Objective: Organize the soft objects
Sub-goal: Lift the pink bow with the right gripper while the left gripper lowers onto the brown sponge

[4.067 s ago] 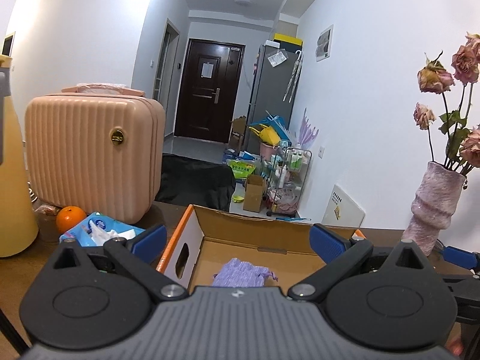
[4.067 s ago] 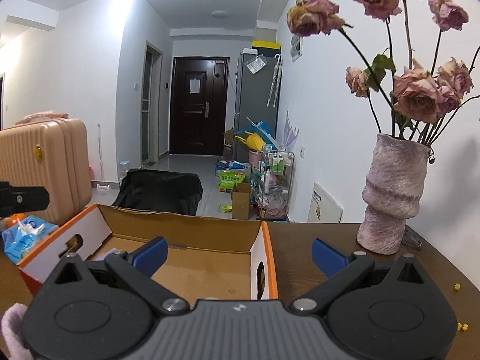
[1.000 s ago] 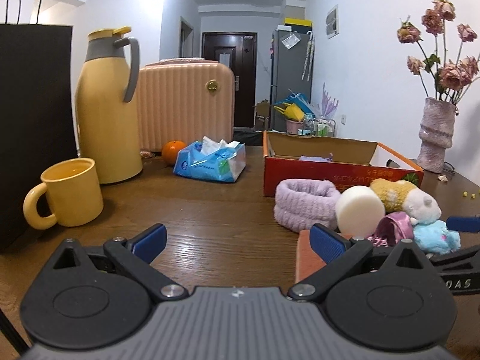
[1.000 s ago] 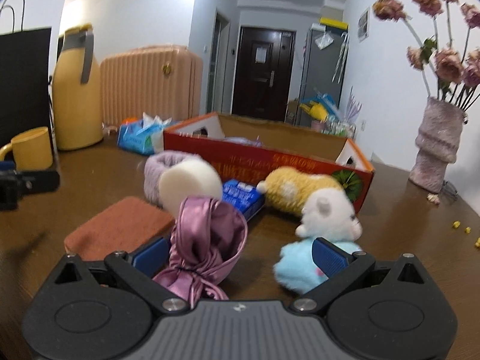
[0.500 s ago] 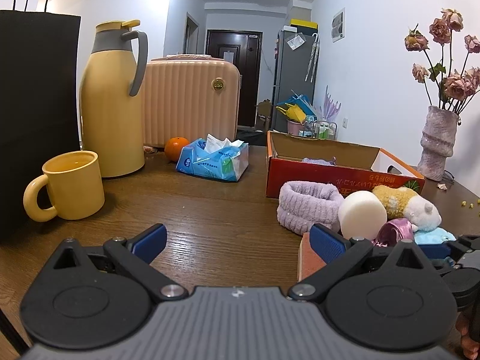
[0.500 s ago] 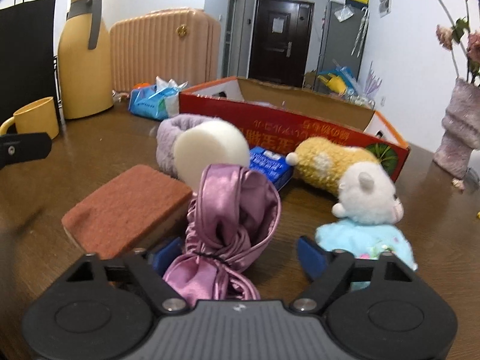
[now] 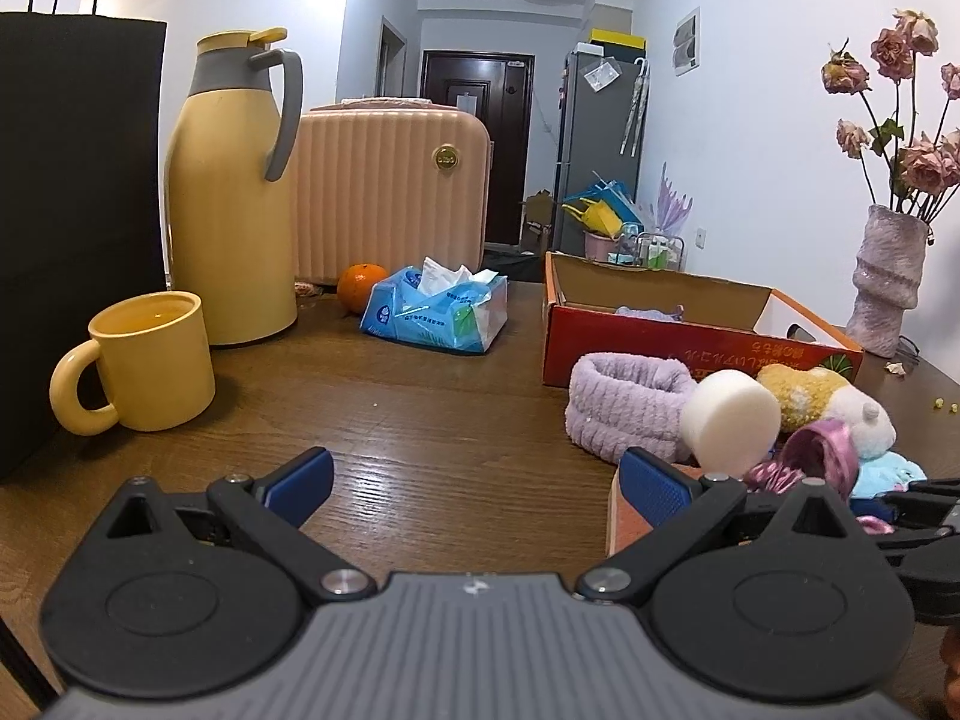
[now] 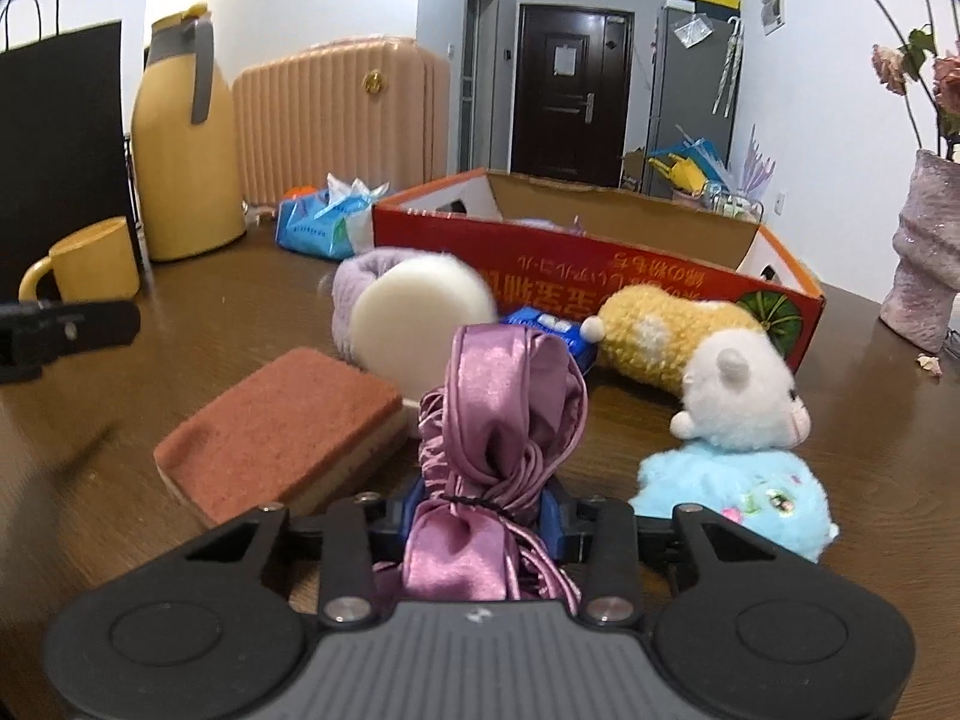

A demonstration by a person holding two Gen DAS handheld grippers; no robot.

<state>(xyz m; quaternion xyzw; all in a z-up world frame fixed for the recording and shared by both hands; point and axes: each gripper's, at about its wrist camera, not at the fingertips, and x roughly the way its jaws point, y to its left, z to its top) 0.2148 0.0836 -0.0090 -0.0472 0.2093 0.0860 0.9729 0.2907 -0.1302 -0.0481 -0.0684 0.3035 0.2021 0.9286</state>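
My right gripper (image 8: 486,510) is shut on the gathered neck of a pink satin pouch (image 8: 510,396), which rests on the table. Around the pouch lie a rust-coloured sponge (image 8: 282,426), a white foam cylinder (image 8: 414,318), a lilac fluffy headband (image 8: 360,276), a yellow plush (image 8: 654,324) and a white-and-blue plush (image 8: 738,396). Behind them stands a red cardboard box (image 8: 600,276) holding a lilac cloth (image 7: 651,312). My left gripper (image 7: 474,480) hovers open over bare wood, left of the pile, with nothing between its fingers.
On the left stand a yellow mug (image 7: 150,354), a yellow thermos jug (image 7: 234,210) and a black paper bag (image 7: 72,210). A blue tissue pack (image 7: 438,312), an orange (image 7: 360,285) and a pink suitcase (image 7: 390,192) sit at the back. A vase of dried roses (image 7: 888,282) is far right.
Both grippers have pulled back from over the box to the near side of the table. In the last second the right jaws closed from wide open onto the satin pouch. The left gripper stayed still.
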